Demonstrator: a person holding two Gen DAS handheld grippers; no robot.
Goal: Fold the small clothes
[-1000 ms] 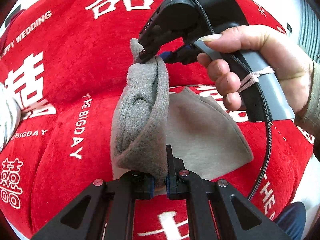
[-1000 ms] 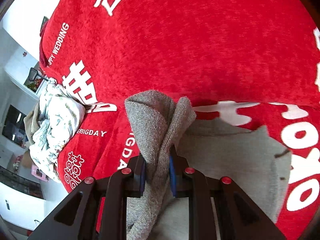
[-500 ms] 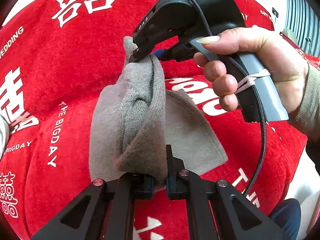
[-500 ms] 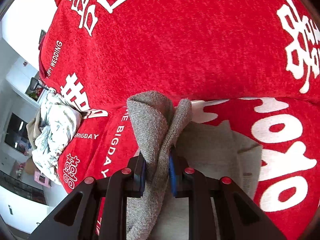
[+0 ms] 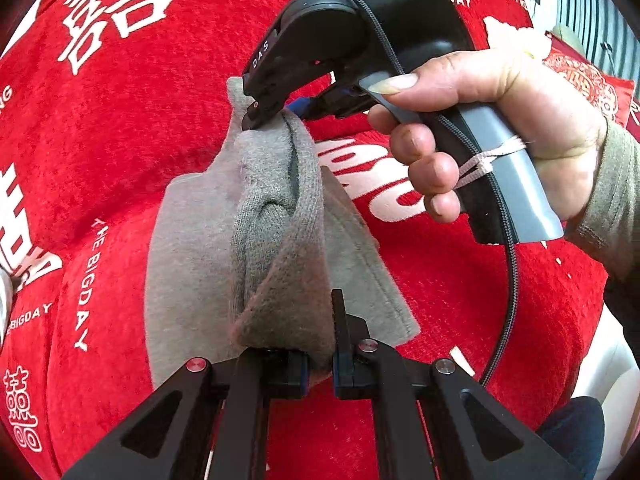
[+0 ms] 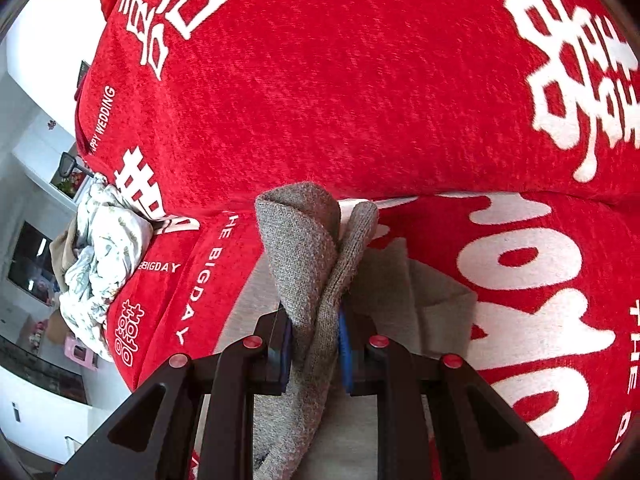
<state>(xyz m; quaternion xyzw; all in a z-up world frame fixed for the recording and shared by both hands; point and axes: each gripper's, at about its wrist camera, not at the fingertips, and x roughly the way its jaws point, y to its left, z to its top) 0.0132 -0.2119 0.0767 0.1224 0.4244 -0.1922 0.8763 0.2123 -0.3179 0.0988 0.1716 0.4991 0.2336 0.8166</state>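
A small grey knit garment [image 5: 276, 236] lies partly on the red cover and is lifted along one edge. My left gripper [image 5: 318, 356] is shut on its near corner. My right gripper [image 5: 272, 114], held by a hand, is shut on the far corner of the same edge. In the right wrist view the right gripper [image 6: 314, 344] pinches a bunched fold of the grey garment [image 6: 308, 248], and the rest of the cloth spreads flat below and to the right.
The red cover [image 5: 120, 120] with white lettering spans the surface and also shows in the right wrist view [image 6: 360, 80]. A crumpled pile of pale printed clothes [image 6: 104, 248] lies at its left edge. Room furniture shows beyond.
Both grippers have carried the held edge of the grey garment across the cover toward the far side. The flat part beneath now shows wider on the left. Both grips are unchanged.
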